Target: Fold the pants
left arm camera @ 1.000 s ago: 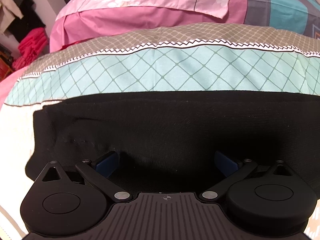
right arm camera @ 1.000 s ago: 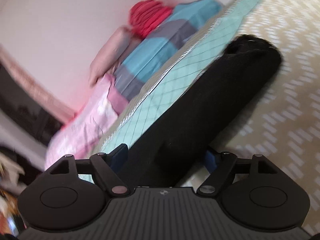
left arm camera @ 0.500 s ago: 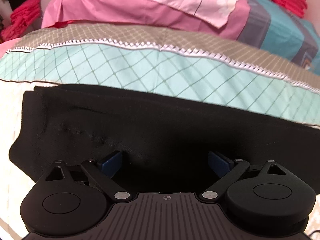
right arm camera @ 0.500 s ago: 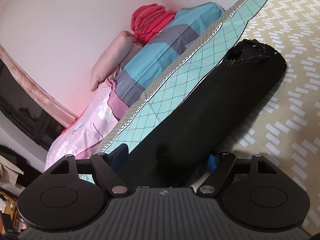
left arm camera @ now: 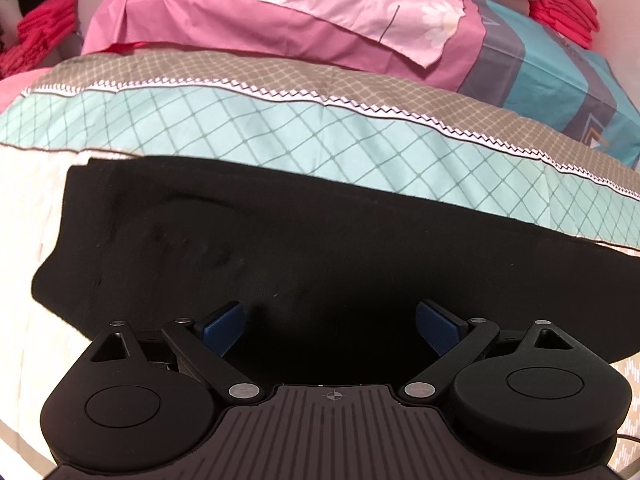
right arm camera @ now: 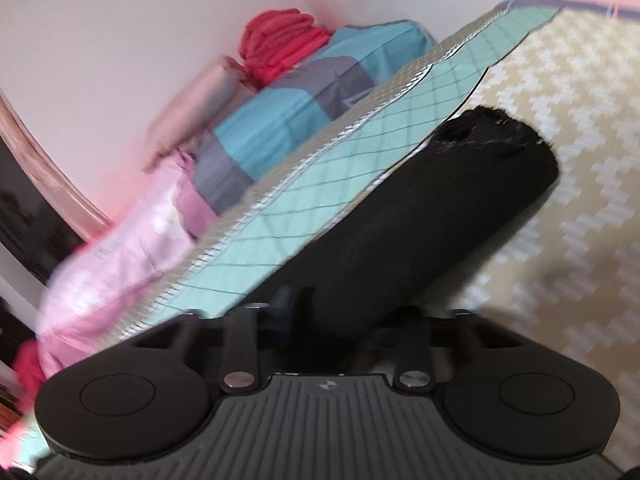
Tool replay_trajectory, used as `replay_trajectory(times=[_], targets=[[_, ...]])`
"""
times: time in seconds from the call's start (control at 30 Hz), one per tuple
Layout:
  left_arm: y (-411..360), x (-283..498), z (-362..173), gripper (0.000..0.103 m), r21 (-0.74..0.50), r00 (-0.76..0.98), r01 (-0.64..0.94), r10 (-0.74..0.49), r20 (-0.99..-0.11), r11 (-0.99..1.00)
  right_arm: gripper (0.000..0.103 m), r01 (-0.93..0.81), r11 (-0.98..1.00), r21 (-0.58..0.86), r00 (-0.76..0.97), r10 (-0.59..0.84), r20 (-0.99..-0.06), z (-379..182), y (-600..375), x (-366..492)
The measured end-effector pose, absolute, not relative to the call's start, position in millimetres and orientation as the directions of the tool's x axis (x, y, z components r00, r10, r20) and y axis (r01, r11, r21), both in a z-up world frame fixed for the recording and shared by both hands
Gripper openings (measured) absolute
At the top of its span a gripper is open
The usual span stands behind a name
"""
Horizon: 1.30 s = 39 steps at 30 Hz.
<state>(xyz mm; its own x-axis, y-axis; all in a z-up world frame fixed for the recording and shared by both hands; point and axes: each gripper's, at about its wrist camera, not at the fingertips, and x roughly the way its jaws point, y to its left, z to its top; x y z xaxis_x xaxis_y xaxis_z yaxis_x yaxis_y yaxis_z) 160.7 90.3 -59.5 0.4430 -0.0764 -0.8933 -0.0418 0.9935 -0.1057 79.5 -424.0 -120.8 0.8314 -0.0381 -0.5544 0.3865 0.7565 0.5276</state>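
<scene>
The black pants (left arm camera: 320, 248) lie folded lengthwise in a long band across the bed. In the left wrist view their left end with stacked edges sits just ahead. My left gripper (left arm camera: 332, 320) hovers over the band, open, its blue pads (left arm camera: 224, 326) wide apart with only cloth beneath. In the right wrist view the pants (right arm camera: 420, 220) run away to a frayed leg opening at upper right. My right gripper (right arm camera: 344, 316) is closing its jaws on the near end of the band, and black cloth is bunched between the fingers. The picture is blurred there.
The bed carries a cream patterned cover (right arm camera: 560, 160) with a teal diamond border (left arm camera: 280, 140). Behind it lie a pink quilt (left arm camera: 280, 12), a blue-grey quilt (left arm camera: 560, 80) and folded red cloth (left arm camera: 564, 12). A white wall (right arm camera: 120, 60) stands beyond.
The right jaws have drawn in from wide apart onto the near end of the pants. The left gripper has lifted and tilted, so more of the pants' left end shows.
</scene>
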Motion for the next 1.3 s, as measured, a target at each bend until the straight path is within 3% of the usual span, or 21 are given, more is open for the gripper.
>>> replay_trajectory(times=[0.1,0.17,0.27,0.33,0.37,0.43,0.5,0.57,0.73,0.93,1.0,1.07,1.2,1.3], targets=[[97.4,155.1,-57.6,0.103,-0.114,0.446,-0.054,-0.078,-0.892,0.992,0.028,0.395,0.802,0.447,0.812,-0.077,-0.579,-109.6,-415.9,82.5],[102.7,152.3,-55.5,0.103,-0.119,0.447,-0.060,-0.080,-0.891,0.991,0.027,0.372,0.880,0.297,0.823,-0.164,-0.544,-90.2,-388.4,81.6],[111.1,148.8,-50.7,0.103,-0.124,0.457,-0.070,-0.079,-0.886,0.990,0.027,0.267,0.952,-0.151,0.894,-0.303,-0.331,-62.9,-302.6,68.9],[117.0,146.6,-47.9,0.103,-0.128,0.463,-0.081,-0.076,-0.883,0.988,0.027,0.162,0.885,-0.437,0.957,-0.249,-0.148,-69.7,-234.7,50.2],[119.9,145.7,-46.7,0.103,-0.129,0.466,-0.088,-0.074,-0.882,0.988,0.030,0.086,0.840,-0.536,0.979,-0.172,-0.112,-80.1,-204.8,41.0],[125.3,143.9,-44.5,0.103,-0.130,0.469,-0.103,-0.067,-0.881,0.986,0.031,-0.085,0.719,-0.690,0.989,-0.025,-0.149,-112.3,-157.1,30.1],[130.2,142.5,-43.5,0.103,-0.136,0.469,-0.114,-0.067,-0.881,0.984,0.032,-0.228,0.571,-0.789,0.960,-0.004,-0.280,-150.6,-124.8,34.5],[134.5,140.9,-42.8,0.103,-0.138,0.465,-0.118,-0.068,-0.883,0.983,0.028,-0.318,0.528,-0.787,0.924,-0.013,-0.382,-168.3,-110.3,39.2],[137.0,137.0,-40.8,0.103,-0.130,0.484,-0.108,-0.062,-0.873,0.986,0.031,-0.279,0.592,-0.756,0.935,-0.012,-0.355,-155.3,-110.4,40.8],[98.5,157.1,-33.8,0.103,-0.186,0.547,-0.050,-0.129,-0.827,0.981,0.035,-0.281,0.497,-0.821,0.938,-0.037,-0.344,-173.7,-94.2,43.0],[76.2,168.5,-39.1,0.103,-0.213,0.560,-0.022,-0.164,-0.812,0.977,0.045,-0.257,0.522,-0.813,0.940,-0.059,-0.335,-170.8,-91.6,46.5],[53.0,177.1,-52.8,0.103,-0.206,0.545,0.012,-0.179,-0.819,0.978,0.067,-0.217,0.546,-0.809,0.947,-0.083,-0.310,-166.7,-94.2,49.0],[21.9,178.8,-91.8,0.103,-0.073,0.492,0.076,-0.101,-0.865,0.994,0.082,-0.195,0.572,-0.796,0.949,-0.095,-0.301,-155.6,-117.2,44.7],[30.0,173.3,-96.0,0.103,-0.088,0.522,0.056,-0.104,-0.847,0.995,0.088,-0.153,0.598,-0.787,0.950,-0.129,-0.283,-153.0,-149.1,31.3]])
